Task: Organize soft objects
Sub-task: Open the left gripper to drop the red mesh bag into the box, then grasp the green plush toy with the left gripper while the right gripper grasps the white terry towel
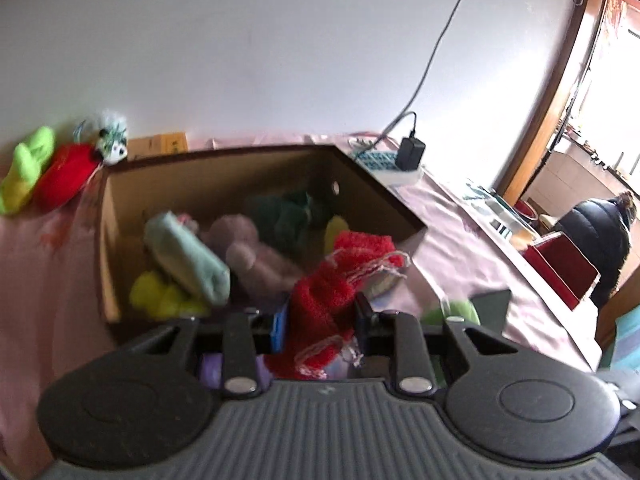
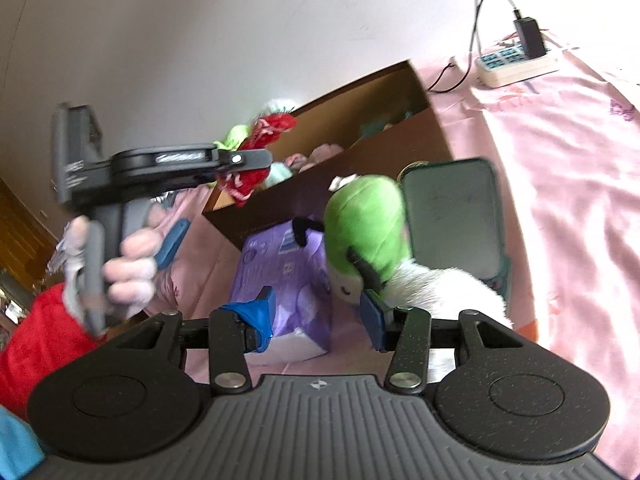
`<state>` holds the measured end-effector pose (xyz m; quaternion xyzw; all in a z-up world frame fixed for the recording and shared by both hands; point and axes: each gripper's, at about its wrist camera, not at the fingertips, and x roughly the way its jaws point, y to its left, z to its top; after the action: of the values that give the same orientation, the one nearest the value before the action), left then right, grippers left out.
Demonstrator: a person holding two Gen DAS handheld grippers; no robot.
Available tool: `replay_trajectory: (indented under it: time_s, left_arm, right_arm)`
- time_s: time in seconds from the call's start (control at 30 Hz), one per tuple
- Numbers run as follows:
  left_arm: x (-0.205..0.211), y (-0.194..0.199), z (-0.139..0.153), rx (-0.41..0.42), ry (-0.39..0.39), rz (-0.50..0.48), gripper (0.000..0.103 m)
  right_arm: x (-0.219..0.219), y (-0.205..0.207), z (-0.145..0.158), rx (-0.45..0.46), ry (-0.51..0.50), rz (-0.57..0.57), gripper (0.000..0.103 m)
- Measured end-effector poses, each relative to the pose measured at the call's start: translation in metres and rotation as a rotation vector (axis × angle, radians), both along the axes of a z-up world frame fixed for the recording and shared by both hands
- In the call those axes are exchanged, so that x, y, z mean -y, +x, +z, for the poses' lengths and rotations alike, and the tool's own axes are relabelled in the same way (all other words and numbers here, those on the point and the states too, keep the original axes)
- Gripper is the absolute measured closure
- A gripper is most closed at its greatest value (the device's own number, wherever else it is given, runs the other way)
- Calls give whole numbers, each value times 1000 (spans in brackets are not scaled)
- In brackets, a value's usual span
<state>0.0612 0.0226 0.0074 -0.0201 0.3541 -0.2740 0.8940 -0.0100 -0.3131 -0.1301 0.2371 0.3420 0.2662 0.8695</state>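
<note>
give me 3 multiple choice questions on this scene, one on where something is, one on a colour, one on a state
1. Where is the green plush?
A. inside the box
B. outside the box, on the pink cloth
C. on the power strip

2. What colour is the knit cloth in the left gripper?
A. red
B. blue
C. yellow

3. What state is the right gripper in?
A. shut on the plush
B. shut on nothing
C. open

Answers:
1. B, the plush lies in front of the box wall on the pink cloth.
2. A, a red fringed knit sits between the left fingers.
3. C, its blue pads stand wide apart, with the plush only near the right pad.
</note>
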Motion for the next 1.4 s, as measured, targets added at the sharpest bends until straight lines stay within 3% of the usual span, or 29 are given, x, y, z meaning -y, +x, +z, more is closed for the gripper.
replay_trajectory:
  time_s: [0.43,0.5,0.63,0.7,0.83,1.1,1.4]
  left_arm:
    - [69,114,-12,-7,15,132,73]
    - [80,129,-19,1,49,169,62]
    - [92,150,-37,-27,87,200,57]
    - [95,155,-44,-37,101,206,45]
    - [92,156,-48,-60,92,223,45]
    - [64,124,-30,9,46,226,43]
    - [40,65,-14,32,-29,110,42]
  right_arm:
    - [47,15,-13,-61,37,-79,71]
    - [52,19,-16,-67,42,-83,71]
    - [62,28,-21,-77,52,-85,71]
    - [65,33,-22,-80,53,-77,71]
    - [66,45,-25,-85,54,-50,71]
    - [49,52,-24,-90,45,5,71]
    - [39,47,-16,-70,34,-15,71]
